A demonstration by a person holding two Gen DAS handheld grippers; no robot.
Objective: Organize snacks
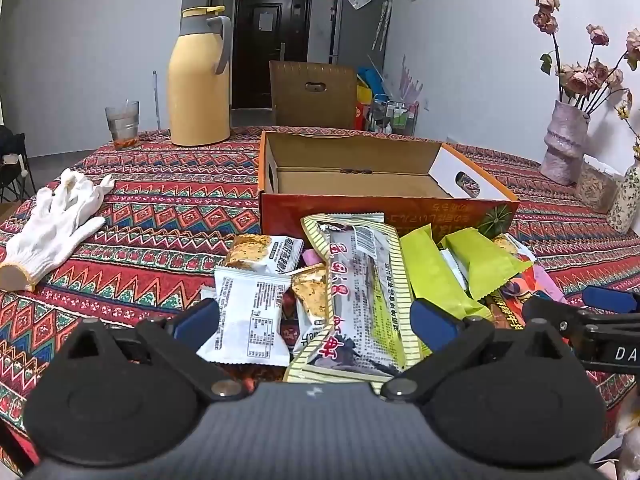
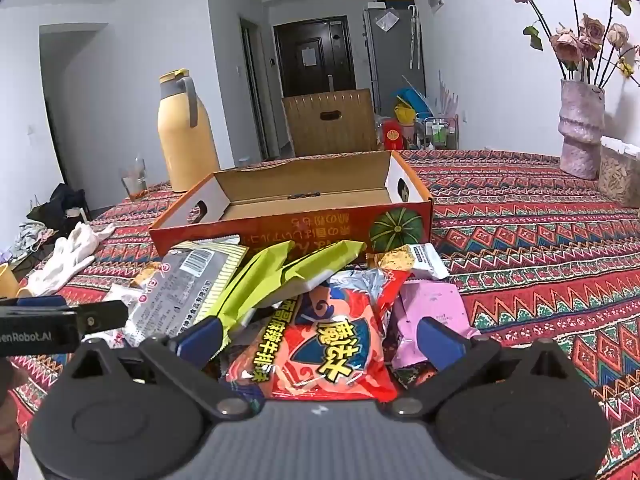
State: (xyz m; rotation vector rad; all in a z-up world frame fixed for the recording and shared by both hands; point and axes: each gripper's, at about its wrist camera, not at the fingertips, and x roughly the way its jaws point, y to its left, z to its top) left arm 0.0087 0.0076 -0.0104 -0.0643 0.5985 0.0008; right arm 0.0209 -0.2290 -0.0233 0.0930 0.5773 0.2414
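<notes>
A heap of crinkly foil and plastic snack packets lies on the desk (image 1: 168, 208), which wears a woven cloth of red zigzag bands. Just beyond the heap stands an open cardboard box (image 1: 384, 176), shallow and rectangular, orange outside and plain brown inside, with oval hand-holes in its end walls.

The left hand-held gripper (image 1: 314, 320) is spread wide, its blue pads either side of a long striped packet (image 1: 360, 300) with a grey centre; whether the pads touch it cannot be told. A flat white packet (image 1: 248, 320) lies just left of that, and glossy lime-green packets (image 1: 448, 272) fan out to its right.

The right hand-held gripper (image 2: 320, 338) is likewise spread, straddling a puffy red packet (image 2: 332, 340) with yellow lettering; a matte pink packet (image 2: 432, 312) sits against its right pad.

Far left stand a smooth cream-yellow jug (image 1: 198, 80) and a ribbed glass (image 1: 122, 122). Knitted white gloves (image 1: 52, 224) lie limp at left. At far right a rough mauve vase (image 1: 566, 140) holds dried roses.
</notes>
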